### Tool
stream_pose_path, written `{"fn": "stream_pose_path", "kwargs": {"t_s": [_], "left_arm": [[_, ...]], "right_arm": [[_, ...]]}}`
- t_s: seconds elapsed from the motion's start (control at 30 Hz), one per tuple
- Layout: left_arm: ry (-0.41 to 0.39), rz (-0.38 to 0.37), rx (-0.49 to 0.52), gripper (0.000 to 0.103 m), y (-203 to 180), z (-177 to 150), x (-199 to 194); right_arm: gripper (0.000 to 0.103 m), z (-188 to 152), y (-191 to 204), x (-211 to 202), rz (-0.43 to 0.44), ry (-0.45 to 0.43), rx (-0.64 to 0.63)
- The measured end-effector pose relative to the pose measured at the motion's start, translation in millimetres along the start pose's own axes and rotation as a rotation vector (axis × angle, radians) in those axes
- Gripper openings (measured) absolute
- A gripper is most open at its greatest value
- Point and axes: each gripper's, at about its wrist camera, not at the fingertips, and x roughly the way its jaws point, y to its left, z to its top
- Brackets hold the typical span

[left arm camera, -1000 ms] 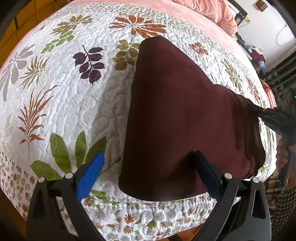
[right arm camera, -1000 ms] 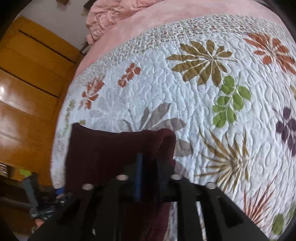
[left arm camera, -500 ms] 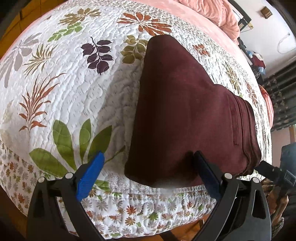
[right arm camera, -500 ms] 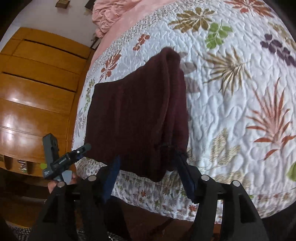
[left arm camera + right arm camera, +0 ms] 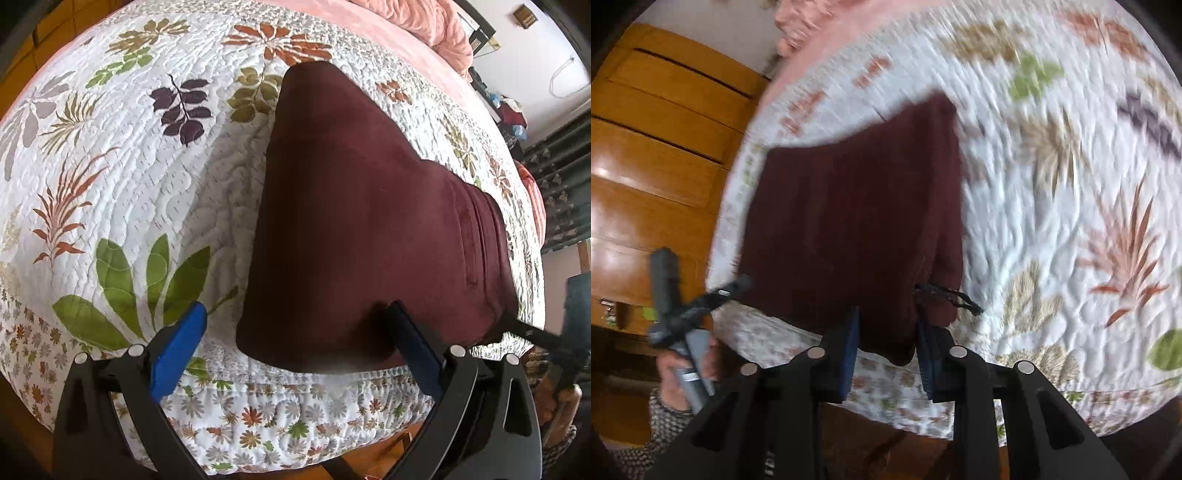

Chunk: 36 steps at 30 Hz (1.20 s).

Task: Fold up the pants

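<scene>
We see the folded maroon pants (image 5: pixel 362 236) lying on the floral quilt (image 5: pixel 122 155) at the bed's near edge, reaching from about six o'clock up toward twelve in the left wrist view. Our left gripper (image 5: pixel 295 350) stands wide, one blue pad over bare quilt, the other at the pants' near edge, pinching nothing. Our right gripper (image 5: pixel 888 354) is narrowing its jaws around the hem hanging at six o'clock; a black drawstring (image 5: pixel 945 295) trails toward three.
</scene>
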Motion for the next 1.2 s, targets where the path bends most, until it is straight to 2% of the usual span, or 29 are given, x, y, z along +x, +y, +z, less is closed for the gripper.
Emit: {"fn": "stream_pose_path", "kwargs": {"t_s": [0.07,0.17,0.33,0.43,0.53,0.63,0.7,0.77,0.9,0.97,1.03,1.2], "left_arm": [[0.007,0.0,-0.01,0.098,1,0,2],[-0.001,-0.004,-0.006,0.098,0,1,-6],[-0.026,-0.041,0.027,0.098,-6,9,-27],[-0.055,-0.073,0.025,0.098,-12,14,-37],[-0.058,-0.087,0.057,0.098,-24,17,-35],[-0.039,-0.023,0.092,0.098,-32,15,-19],[0.01,0.016,0.092,0.097,-28,13,0],[0.051,0.026,0.081,0.098,-22,11,12],[0.048,-0.033,0.015,0.098,-11,10,9],[0.037,-0.013,0.038,0.098,-11,9,9],[0.045,-0.011,0.042,0.099,-10,7,15],[0.09,-0.109,-0.049,0.1,8,8,24]], "right_arm": [[0.031,-2,-2,1,0.022,-0.01,0.008],[0.039,-4,3,-12,0.025,-0.025,-0.024],[0.039,-4,17,-50,-0.009,-0.118,-0.077],[0.039,1,29,-60,0.032,-0.151,-0.115],[0.039,3,40,-53,0.046,-0.135,-0.141],[0.039,3,41,-34,0.015,-0.089,-0.14],[0.037,0,32,-15,-0.029,-0.047,-0.115],[0.036,0,23,-8,-0.013,-0.034,-0.088],[0.036,-1,22,-21,0.031,-0.068,-0.082],[0.038,-1,25,-25,-0.007,-0.08,-0.111],[0.037,-1,22,-18,-0.034,-0.055,-0.108],[0.037,-1,17,-7,-0.035,-0.045,-0.095]]}}
